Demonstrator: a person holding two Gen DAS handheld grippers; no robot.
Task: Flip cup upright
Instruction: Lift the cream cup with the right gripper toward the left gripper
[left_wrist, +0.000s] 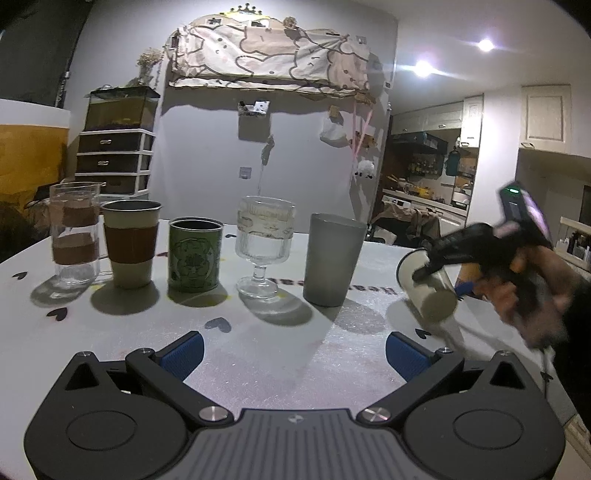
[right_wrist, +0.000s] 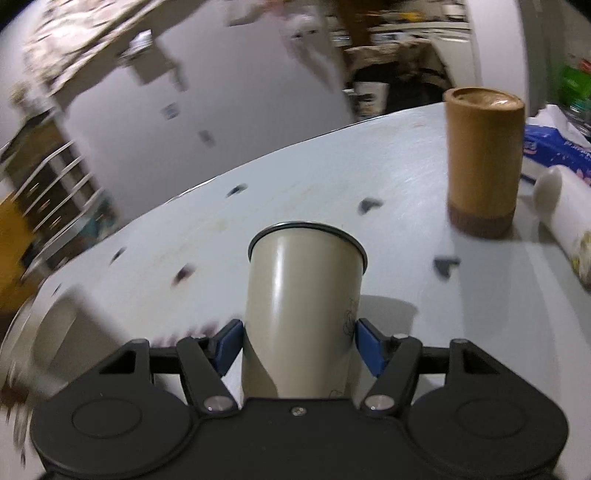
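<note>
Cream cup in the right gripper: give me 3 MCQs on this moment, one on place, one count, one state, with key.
1. Where is the cream cup?
A. Standing on the table
B. Between the right gripper's blue pads
C. Inside the grey tumbler

2. How many cups stand upright in the row ahead of the left gripper?
A. Three
B. Five
C. Seven

3. How does the left gripper stand?
A. Open, holding nothing
B. Shut on the stemmed glass
C. Shut on the green tin

Key: 1 B, the pads press both sides of the cup, which the left wrist view shows tilted off the table. 2 B, five stand in line from the clear glass to the grey tumbler. 3 A, its fingers are spread with bare table between them.
</note>
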